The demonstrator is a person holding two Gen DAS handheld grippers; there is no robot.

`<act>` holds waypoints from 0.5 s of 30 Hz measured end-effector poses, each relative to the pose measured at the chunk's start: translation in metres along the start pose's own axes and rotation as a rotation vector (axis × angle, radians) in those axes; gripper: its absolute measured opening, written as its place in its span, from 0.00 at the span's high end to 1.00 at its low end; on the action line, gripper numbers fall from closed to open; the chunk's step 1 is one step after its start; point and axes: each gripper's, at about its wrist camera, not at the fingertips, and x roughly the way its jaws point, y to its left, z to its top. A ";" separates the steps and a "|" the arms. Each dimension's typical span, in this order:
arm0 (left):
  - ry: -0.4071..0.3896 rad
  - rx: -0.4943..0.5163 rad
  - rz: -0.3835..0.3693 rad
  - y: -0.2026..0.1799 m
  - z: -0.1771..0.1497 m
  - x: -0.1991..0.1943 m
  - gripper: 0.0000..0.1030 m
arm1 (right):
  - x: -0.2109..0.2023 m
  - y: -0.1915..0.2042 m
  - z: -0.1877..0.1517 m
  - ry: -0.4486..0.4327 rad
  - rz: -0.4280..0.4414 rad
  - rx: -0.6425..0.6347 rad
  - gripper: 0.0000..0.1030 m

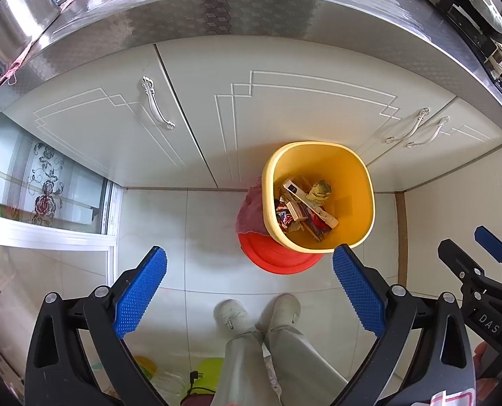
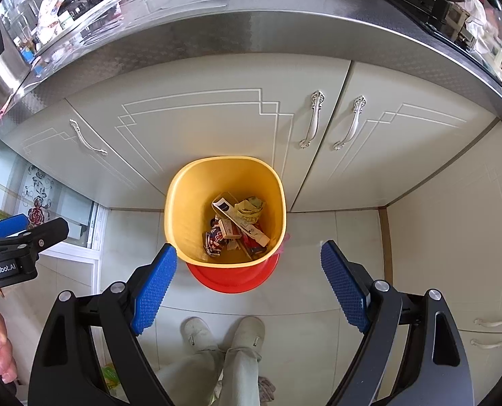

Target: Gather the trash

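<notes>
A yellow trash bin (image 1: pixel 350 172) (image 2: pixel 190 203) stands on the floor by the cabinet doors. It holds several pieces of trash (image 1: pixel 303 208) (image 2: pixel 239 225): small boxes, wrappers and crumpled paper. My left gripper (image 1: pixel 249 287) is open and empty, held above the floor just in front of the bin. My right gripper (image 2: pixel 249 284) is open and empty, also above the bin's near edge. Each gripper shows at the edge of the other's view.
A red basin (image 1: pixel 278 257) (image 2: pixel 230 275) lies under the bin, with a pink bag (image 1: pixel 251 208) beside it. White cabinet doors (image 1: pixel 284 111) rise behind under a steel counter (image 2: pixel 251 30). The person's feet (image 2: pixel 224 335) stand near the bin.
</notes>
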 end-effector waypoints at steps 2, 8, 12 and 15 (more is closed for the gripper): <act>0.000 0.002 0.000 0.000 0.000 0.000 0.05 | 0.000 0.000 0.000 0.000 0.001 0.002 0.15; 0.009 0.001 -0.006 -0.001 -0.002 0.000 0.05 | 0.000 0.000 0.000 0.002 0.001 -0.001 0.15; 0.011 0.001 -0.005 0.000 -0.003 0.001 0.05 | 0.000 -0.001 0.000 0.004 0.002 -0.008 0.15; 0.010 0.002 -0.003 0.000 -0.003 0.001 0.05 | 0.000 -0.001 0.000 0.004 0.003 -0.011 0.15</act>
